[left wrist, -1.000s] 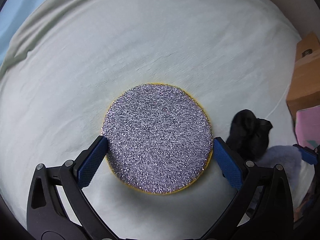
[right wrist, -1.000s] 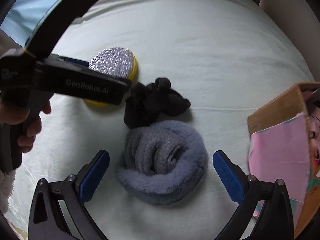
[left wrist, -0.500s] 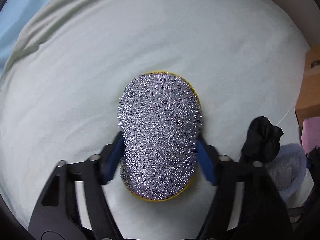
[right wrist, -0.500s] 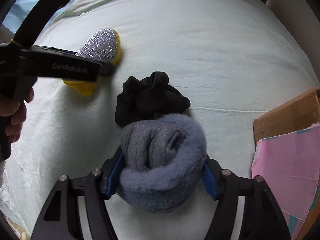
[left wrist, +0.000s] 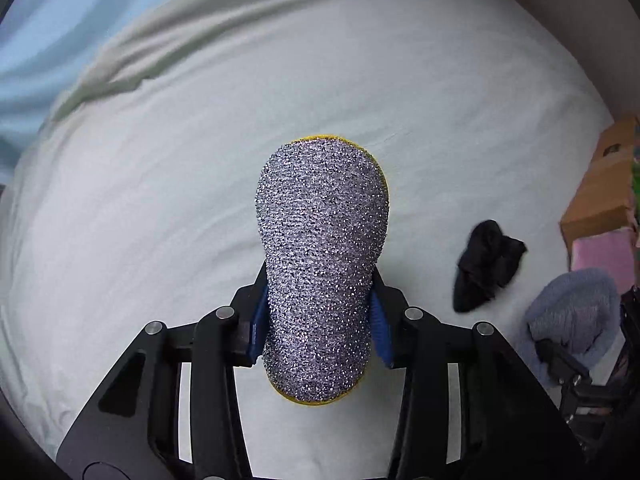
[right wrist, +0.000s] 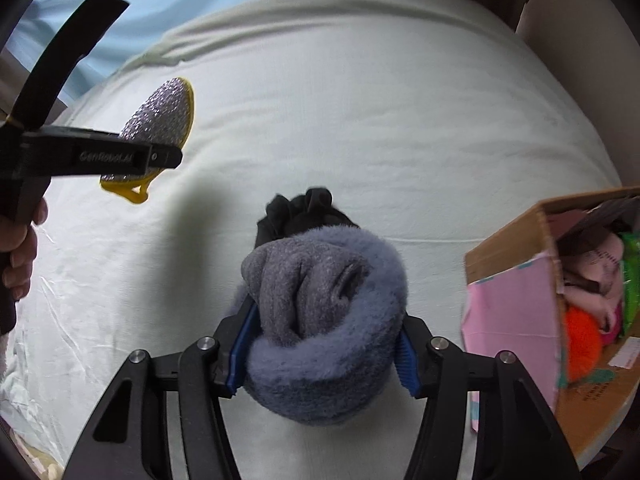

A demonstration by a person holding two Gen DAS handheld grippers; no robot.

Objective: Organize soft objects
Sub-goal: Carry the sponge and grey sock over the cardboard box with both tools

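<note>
My left gripper (left wrist: 318,330) is shut on a round silver scouring sponge with a yellow backing (left wrist: 322,248), squeezed narrow and held above the pale green bed sheet (left wrist: 160,220); it also shows in the right wrist view (right wrist: 160,120). My right gripper (right wrist: 322,348) is shut on a rolled grey-blue fuzzy sock bundle (right wrist: 324,320), lifted off the sheet. A black sock bundle (right wrist: 300,212) lies on the sheet just beyond it, also seen in the left wrist view (left wrist: 486,264).
An open cardboard box (right wrist: 580,320) with a pink flap lies on its side at the right, holding several soft items, one orange. A light blue cloth (right wrist: 160,20) lies beyond the sheet's far edge. A hand (right wrist: 20,248) holds the left gripper.
Both grippers closed from open: the left squeezed the sponge, the right squeezed the grey-blue bundle. Both objects have since been lifted off the sheet.
</note>
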